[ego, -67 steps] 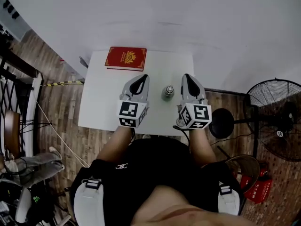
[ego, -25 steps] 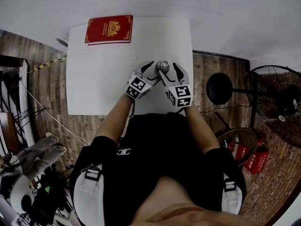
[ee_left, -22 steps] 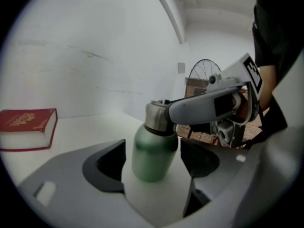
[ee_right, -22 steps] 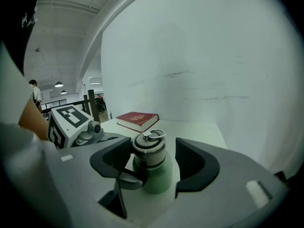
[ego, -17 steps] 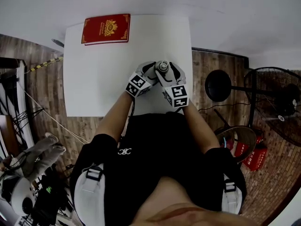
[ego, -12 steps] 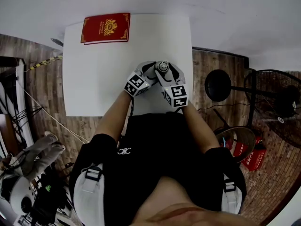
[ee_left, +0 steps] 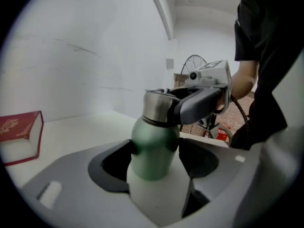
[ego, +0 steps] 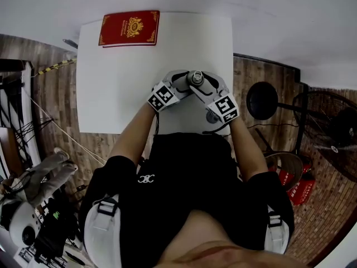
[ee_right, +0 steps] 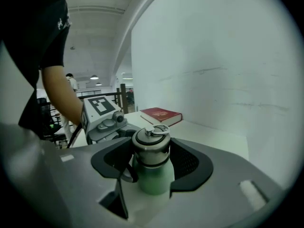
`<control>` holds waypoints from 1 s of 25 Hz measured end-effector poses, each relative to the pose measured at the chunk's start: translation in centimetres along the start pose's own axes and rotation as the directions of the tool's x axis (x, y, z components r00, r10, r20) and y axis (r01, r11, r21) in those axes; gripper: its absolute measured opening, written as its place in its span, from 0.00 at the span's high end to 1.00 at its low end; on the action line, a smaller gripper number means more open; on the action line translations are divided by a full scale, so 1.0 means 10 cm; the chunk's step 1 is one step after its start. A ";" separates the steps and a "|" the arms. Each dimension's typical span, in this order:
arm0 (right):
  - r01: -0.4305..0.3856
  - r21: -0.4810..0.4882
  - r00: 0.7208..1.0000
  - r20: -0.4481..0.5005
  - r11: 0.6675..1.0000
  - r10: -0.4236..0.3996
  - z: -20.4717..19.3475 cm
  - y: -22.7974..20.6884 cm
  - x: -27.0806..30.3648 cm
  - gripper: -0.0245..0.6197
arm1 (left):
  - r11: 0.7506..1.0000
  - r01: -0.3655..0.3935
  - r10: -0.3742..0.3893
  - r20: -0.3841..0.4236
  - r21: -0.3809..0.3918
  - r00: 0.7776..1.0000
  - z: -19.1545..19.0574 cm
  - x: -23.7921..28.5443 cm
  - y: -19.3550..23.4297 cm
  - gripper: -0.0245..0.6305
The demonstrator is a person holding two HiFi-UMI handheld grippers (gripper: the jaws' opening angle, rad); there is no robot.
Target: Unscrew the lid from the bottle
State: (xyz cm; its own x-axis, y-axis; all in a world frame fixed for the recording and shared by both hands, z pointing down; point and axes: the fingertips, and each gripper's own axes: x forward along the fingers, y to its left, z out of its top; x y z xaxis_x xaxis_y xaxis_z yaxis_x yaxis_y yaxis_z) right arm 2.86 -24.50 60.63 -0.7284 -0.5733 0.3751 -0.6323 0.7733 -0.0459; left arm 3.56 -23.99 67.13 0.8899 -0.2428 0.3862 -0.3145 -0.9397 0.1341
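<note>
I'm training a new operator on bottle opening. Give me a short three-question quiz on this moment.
1. True or false: the lid is already off the green bottle.
2. Which hand-held gripper has the lid between its jaws? A) left B) right
3. Fill in: a red ____ lies at the white table's far-left corner.
Key: 1 false. 2 B: the right hand-held gripper grips the lid, the left hand-held gripper the bottle's body; both pairs of jaws have just been closing. 3 book.
</note>
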 end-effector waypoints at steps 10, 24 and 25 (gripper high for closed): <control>-0.500 -0.234 0.858 -0.265 0.834 0.440 -0.06 0.05 -0.01 0.57 | 1.000 -0.004 0.005 -0.037 0.015 0.999 0.00 0.01 0.00 0.41; -0.734 -0.249 0.656 -0.501 0.632 0.564 -0.08 0.08 -0.03 0.57 | 1.000 -0.005 0.005 -0.043 0.011 0.999 -0.03 0.02 0.00 0.41; -0.698 -0.242 0.696 -0.447 0.674 0.561 0.00 0.08 -0.04 0.57 | 1.000 -0.006 0.007 -0.039 0.011 0.999 -0.03 0.01 0.01 0.41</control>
State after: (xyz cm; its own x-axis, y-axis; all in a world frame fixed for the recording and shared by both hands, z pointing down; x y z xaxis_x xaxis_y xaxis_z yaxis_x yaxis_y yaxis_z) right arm 2.66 -23.61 60.40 -0.7441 0.1559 0.6496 0.1464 0.9868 -0.0691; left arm 3.58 -24.01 67.44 0.8742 -0.2395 0.4224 -0.3165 -0.9408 0.1215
